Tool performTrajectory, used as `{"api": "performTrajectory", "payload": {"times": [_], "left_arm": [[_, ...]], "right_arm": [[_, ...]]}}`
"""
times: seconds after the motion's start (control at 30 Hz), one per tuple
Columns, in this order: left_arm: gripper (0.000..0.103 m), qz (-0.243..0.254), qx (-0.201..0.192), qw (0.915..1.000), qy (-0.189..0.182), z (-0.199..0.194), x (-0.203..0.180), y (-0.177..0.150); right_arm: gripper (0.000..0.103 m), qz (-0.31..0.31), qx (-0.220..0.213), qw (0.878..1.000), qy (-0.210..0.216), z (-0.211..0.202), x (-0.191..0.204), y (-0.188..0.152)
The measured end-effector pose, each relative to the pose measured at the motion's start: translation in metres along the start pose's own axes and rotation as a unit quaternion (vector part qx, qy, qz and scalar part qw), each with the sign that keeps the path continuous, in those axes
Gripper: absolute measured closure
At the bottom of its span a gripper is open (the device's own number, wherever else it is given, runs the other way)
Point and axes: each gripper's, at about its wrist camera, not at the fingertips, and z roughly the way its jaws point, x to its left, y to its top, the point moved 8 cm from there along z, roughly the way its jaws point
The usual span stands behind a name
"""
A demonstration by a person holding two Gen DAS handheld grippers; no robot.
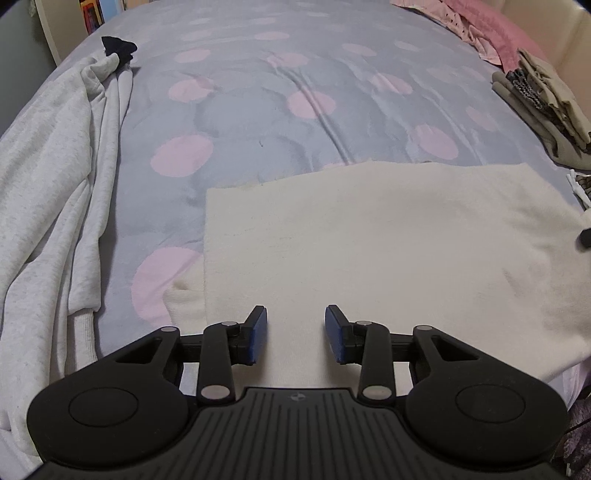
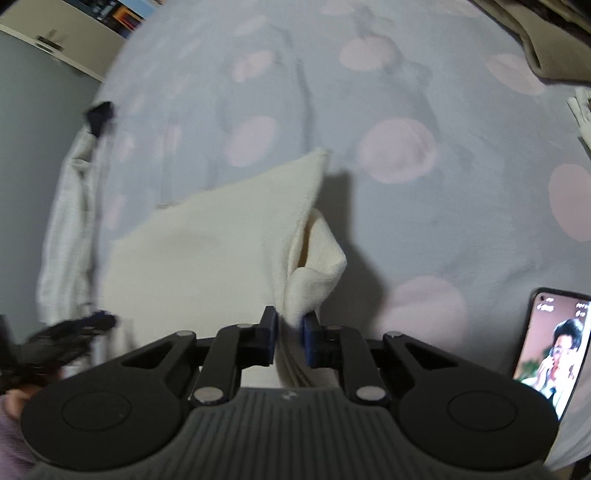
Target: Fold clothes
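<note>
A cream knitted garment [image 1: 369, 240] lies folded flat on the spotted bedspread [image 1: 258, 110], filling the near right of the left wrist view. My left gripper [image 1: 295, 334] hangs over its near edge, jaws apart with only flat cloth under them. In the right wrist view the same cream garment [image 2: 207, 251] has its right edge lifted into a bunched fold. My right gripper [image 2: 290, 336] is shut on that fold, blue pads pressed on both sides of the cloth. The left gripper [image 2: 66, 332] shows as a dark blur at the lower left.
A light grey sweatshirt [image 1: 55, 192] lies crumpled along the left, with a small dark item [image 1: 118, 46] at its far end. Folded khaki clothes [image 1: 546, 110] and pink fabric [image 1: 487, 33] sit at the far right. A phone [image 2: 550, 350] with a lit screen lies beside my right gripper.
</note>
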Motion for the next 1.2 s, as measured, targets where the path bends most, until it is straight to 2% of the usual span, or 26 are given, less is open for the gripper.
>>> {"api": "performTrajectory", "payload": {"times": [0.23, 0.5, 0.97, 1.2], "left_arm": [[0.070, -0.011, -0.030, 0.9994, -0.014, -0.022, 0.004, 0.003], [0.070, -0.022, -0.068, 0.9968, -0.036, -0.046, 0.013, 0.004], [0.072, -0.077, -0.078, 0.9938, -0.019, -0.059, 0.068, -0.008], [0.072, -0.100, -0.067, 0.9927, -0.009, -0.057, 0.093, -0.015]], "right_arm": [[0.087, -0.036, -0.018, 0.998, 0.052, -0.024, 0.078, -0.003], [0.087, -0.082, 0.001, 0.993, 0.084, -0.001, 0.165, -0.010], [0.088, -0.112, 0.060, 0.987, 0.098, 0.101, 0.269, -0.026], [0.088, -0.145, 0.102, 0.982, 0.070, 0.164, 0.293, -0.043]]}}
